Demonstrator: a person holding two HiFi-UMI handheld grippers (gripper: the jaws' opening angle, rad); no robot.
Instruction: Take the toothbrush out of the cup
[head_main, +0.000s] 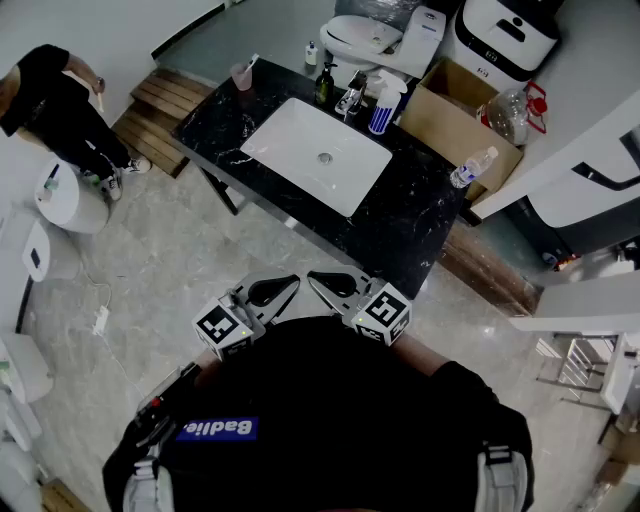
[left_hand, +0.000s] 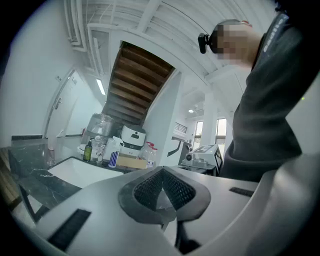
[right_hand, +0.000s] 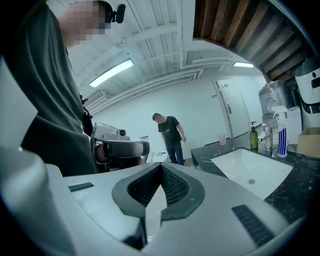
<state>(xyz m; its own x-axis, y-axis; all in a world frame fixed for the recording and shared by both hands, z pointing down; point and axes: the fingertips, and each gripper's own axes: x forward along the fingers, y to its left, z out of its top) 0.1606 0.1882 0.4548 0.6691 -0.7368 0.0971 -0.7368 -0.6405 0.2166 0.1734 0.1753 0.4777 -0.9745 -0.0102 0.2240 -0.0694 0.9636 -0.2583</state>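
Toothbrush in the pink cup: too small to tell its head or colour. Bystander: partly cut by the left edge. Left gripper and right gripper: handles and hands hidden beneath the wearer's torso.

Bright, even indoor light, ceiling strip lamp glowing far overhead, soft sheen on pale floor, heavy fisheye bending and dark corners in both gripper views, left gripper blurred up close.

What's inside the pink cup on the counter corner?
A toothbrush leans in the pink cup, its top above the rim. Its lower end and the cup's bottom are hidden.
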